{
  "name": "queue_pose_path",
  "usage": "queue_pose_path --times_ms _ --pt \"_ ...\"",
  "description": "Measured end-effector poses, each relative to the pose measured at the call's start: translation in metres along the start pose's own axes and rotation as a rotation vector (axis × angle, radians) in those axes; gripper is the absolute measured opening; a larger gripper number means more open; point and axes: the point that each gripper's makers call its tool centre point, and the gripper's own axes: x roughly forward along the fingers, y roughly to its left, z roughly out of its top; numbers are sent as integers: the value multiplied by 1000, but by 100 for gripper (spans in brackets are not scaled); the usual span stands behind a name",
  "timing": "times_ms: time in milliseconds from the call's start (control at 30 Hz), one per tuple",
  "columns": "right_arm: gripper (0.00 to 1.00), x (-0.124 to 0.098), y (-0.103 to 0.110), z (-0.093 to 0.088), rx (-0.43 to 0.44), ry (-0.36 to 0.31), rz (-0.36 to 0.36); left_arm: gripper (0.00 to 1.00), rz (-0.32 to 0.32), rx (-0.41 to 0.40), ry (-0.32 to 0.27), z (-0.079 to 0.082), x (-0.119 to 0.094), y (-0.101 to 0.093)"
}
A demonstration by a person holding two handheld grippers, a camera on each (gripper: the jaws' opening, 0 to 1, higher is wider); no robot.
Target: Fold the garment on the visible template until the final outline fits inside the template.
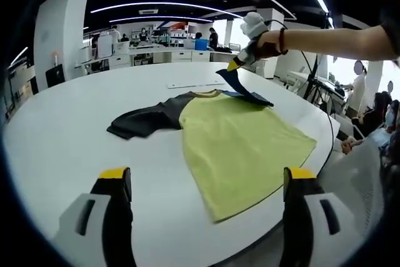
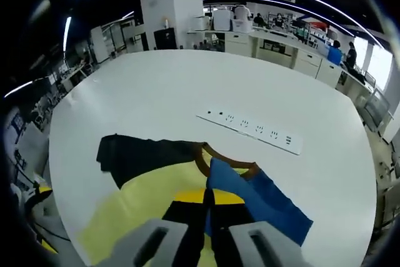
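on the round white worktop (image 1: 56,148) the yellow-green shirt (image 1: 244,145) lies flat, its long axis running from the collar at the far side down to the hem at the worktop's near edge. no template outline can be made out. beyond the shirt's collar sits a white power strip (image 2: 253,130). one dark sleeve (image 1: 144,120) spreads out to one side of the shirt; the blue sleeve (image 2: 262,201) is lifted, pinched in the closed right tool (image 2: 209,214), which is the nearer one. the left tool (image 1: 206,182) hangs back with jaws apart, holding nothing. folding that sleeve likely means carrying it across the shirt toward the dark sleeve.
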Motion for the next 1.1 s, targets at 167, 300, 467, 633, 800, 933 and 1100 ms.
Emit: queue_pose_path --times_ms 167,300,467,633,800,933,1100 --pt "0 5 15 3 -1 -7 19 99 4 0 13 -4 0 1" --pt "0 8 28 5 -6 -9 33 98 2 -7 15 -6 1 -1" --pt "0 8 41 15 15 -35 46 97 2 -13 22 -9 0 0" --pt "0 10 56 23 4 -53 68 97 7 -12 21 -9 -1 3" --pt "0 13 72 26 -16 -58 93 97 9 -16 25 -10 0 5" --pt "0 14 80 25 -31 -58 108 97 9 -19 32 -12 1 6" --pt "0 14 92 21 -61 -54 125 97 10 -22 34 -13 2 7"
